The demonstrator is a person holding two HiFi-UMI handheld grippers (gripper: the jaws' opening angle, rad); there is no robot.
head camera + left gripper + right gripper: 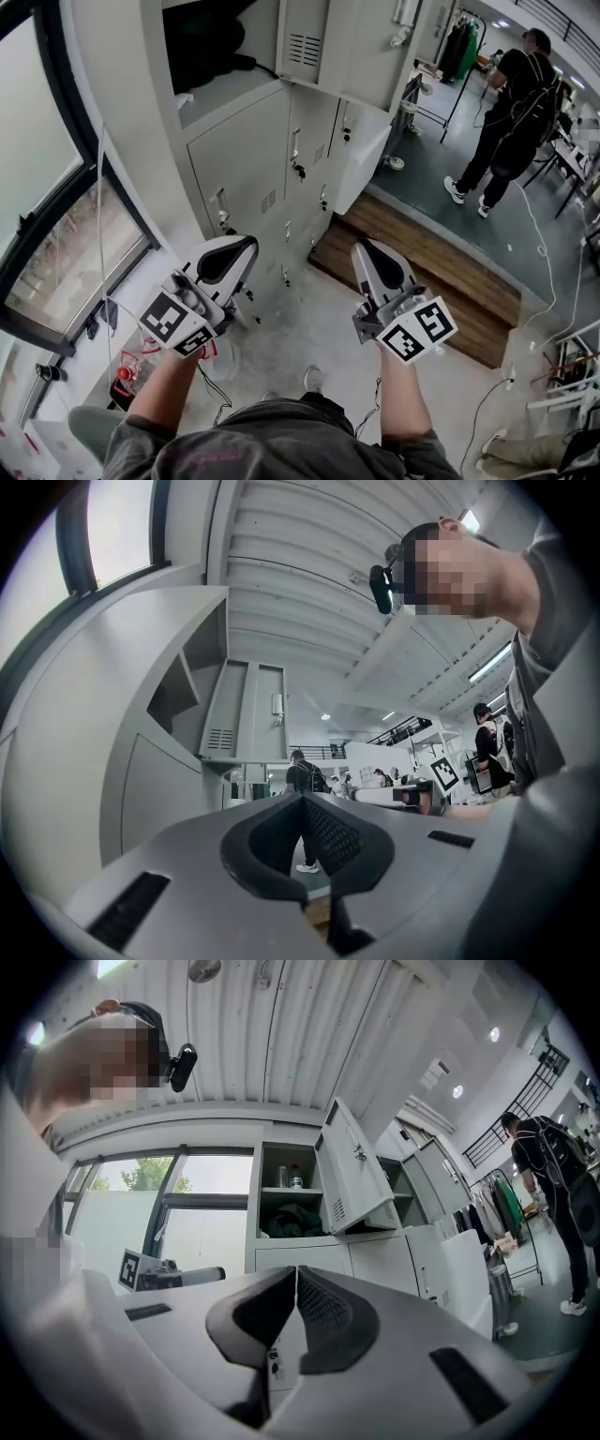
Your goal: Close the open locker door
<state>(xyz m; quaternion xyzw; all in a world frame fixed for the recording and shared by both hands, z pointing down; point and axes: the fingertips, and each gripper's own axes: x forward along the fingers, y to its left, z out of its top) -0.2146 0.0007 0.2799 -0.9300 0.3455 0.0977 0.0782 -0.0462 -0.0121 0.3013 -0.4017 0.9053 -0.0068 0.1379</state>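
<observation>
The open locker door (354, 1174) hangs from the right edge of its top-row compartment (281, 1168) in the locker bank (239, 159), swung out into the room, long axis upright. It lies above and ahead of both grippers. I judge my right gripper (364, 251) nearer its free edge than the left gripper (246, 246); both have their jaws pressed together on nothing. The head view cuts off the door's top, and a lower white panel (364, 159) may be a second open door, I cannot tell
</observation>
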